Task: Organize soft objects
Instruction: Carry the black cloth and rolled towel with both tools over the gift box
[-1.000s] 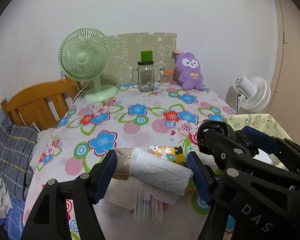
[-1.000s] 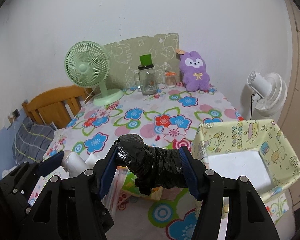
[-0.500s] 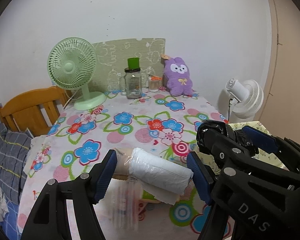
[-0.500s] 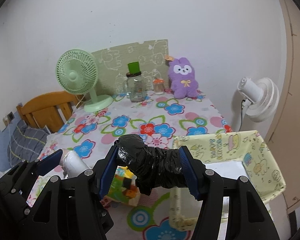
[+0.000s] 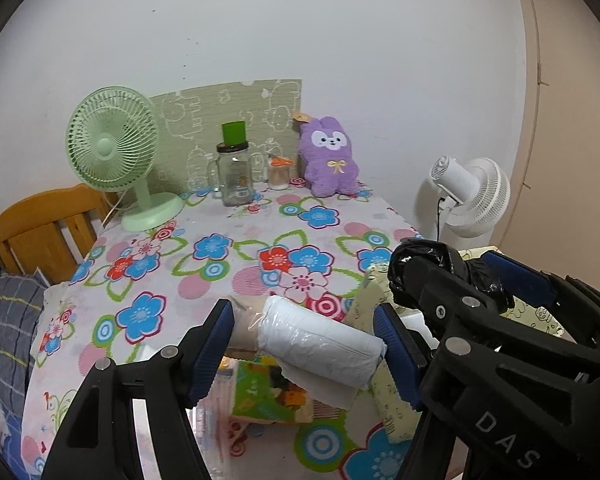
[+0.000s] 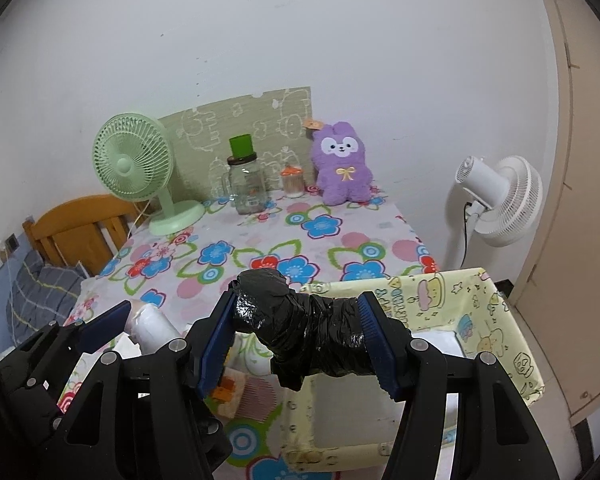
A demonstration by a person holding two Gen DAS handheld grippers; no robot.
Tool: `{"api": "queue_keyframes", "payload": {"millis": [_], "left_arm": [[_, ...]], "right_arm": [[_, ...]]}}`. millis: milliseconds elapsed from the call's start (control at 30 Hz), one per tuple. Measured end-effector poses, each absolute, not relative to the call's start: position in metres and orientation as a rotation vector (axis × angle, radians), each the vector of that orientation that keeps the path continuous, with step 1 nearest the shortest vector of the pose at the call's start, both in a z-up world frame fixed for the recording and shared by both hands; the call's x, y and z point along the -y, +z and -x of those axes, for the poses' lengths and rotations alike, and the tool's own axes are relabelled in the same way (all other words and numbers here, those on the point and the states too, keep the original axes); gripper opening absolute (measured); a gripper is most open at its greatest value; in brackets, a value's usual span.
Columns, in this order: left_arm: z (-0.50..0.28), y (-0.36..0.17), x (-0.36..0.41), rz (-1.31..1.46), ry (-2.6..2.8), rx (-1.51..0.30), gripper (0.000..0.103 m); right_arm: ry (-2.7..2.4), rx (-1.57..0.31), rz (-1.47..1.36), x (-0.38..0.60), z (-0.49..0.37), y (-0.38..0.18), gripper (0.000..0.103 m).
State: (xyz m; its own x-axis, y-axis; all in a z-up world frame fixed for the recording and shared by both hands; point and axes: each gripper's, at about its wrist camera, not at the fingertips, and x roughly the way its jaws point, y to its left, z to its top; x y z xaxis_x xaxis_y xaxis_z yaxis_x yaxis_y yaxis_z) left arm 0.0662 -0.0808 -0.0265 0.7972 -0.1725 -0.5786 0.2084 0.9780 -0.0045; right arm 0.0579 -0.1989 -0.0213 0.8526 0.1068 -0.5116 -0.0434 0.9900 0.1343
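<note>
My left gripper (image 5: 304,346) is shut on a white roll of plastic bags (image 5: 320,340), held crosswise above the table's near edge. My right gripper (image 6: 298,344) is shut on a black roll of plastic bags (image 6: 304,336), which hangs over the near-left corner of a yellow cartoon-print box (image 6: 496,320). In the left wrist view the right gripper (image 5: 472,276) and its black roll (image 5: 424,256) sit just right of the white roll. A colourful packet (image 5: 268,392) lies on the flowered tablecloth (image 5: 220,256) beneath the left gripper. A purple plush rabbit (image 6: 342,164) sits at the far edge.
A green desk fan (image 5: 116,152), a glass jar with a green cup on it (image 5: 234,172) and a small orange-lidded jar (image 5: 279,172) stand along the back. A white floor fan (image 6: 496,196) stands right of the table. A wooden chair (image 5: 44,224) is at left.
Both grippers have carried their rolls to the right, so the yellow box is now under the black roll. The colourful packet has come into view below the white roll.
</note>
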Motion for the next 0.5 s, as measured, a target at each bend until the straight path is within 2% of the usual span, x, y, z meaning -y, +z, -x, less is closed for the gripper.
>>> {"api": "queue_keyframes", "payload": {"millis": [500], "left_arm": [[-0.083, -0.034, 0.127, -0.085, -0.265, -0.631, 0.073]], "right_arm": [[0.036, -0.543, -0.145, 0.237, -0.070, -0.030, 0.064]]}}
